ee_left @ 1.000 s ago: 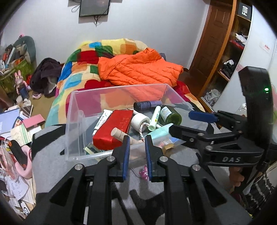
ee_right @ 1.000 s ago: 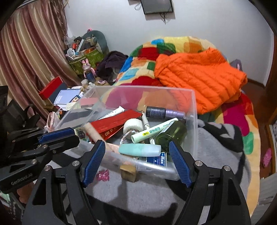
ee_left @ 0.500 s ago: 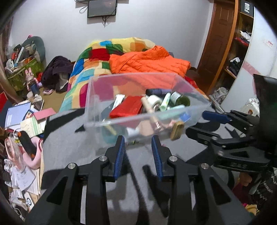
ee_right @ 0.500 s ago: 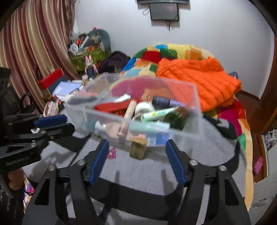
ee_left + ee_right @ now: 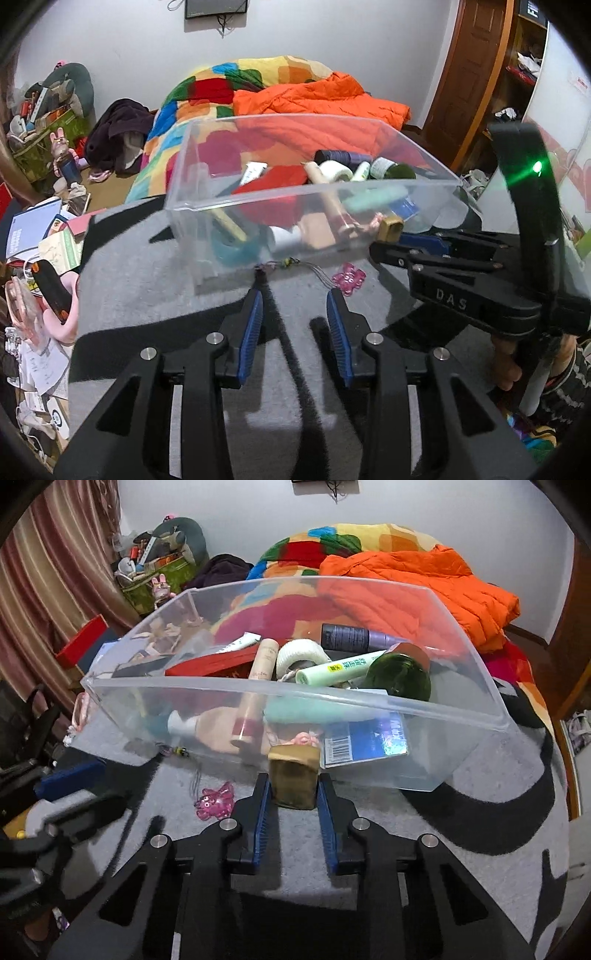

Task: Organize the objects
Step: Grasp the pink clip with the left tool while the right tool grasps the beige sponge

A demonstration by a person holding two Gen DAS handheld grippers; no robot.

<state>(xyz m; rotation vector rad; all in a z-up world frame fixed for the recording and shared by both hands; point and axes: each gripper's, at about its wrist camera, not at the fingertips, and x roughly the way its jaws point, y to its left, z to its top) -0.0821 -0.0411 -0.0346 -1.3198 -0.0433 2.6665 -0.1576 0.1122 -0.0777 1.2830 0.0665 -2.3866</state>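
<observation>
A clear plastic bin (image 5: pixel 369 705) (image 5: pixel 310 192) on grey carpet holds several items: a red box (image 5: pixel 210 662), a tape roll (image 5: pixel 301 655), a green bottle (image 5: pixel 400 675), tubes. My right gripper (image 5: pixel 293 788) is shut on a small brown block (image 5: pixel 293 781) just in front of the bin; it also shows in the left wrist view (image 5: pixel 391 227). My left gripper (image 5: pixel 295 295) is open and empty over the carpet, in front of the bin. A pink charm (image 5: pixel 216 799) (image 5: pixel 349 277) and a thin chain (image 5: pixel 291 264) lie on the carpet.
A bed with a colourful quilt (image 5: pixel 258 77) and an orange jacket (image 5: pixel 424 579) lies behind the bin. Books and clutter (image 5: pixel 40 236) cover the floor to the left. A wooden door (image 5: pixel 465 74) and shelves stand to the right.
Both grippers have dropped lower and nearer the bin. My right gripper has closed on the brown block. My left gripper's jaws have opened wider.
</observation>
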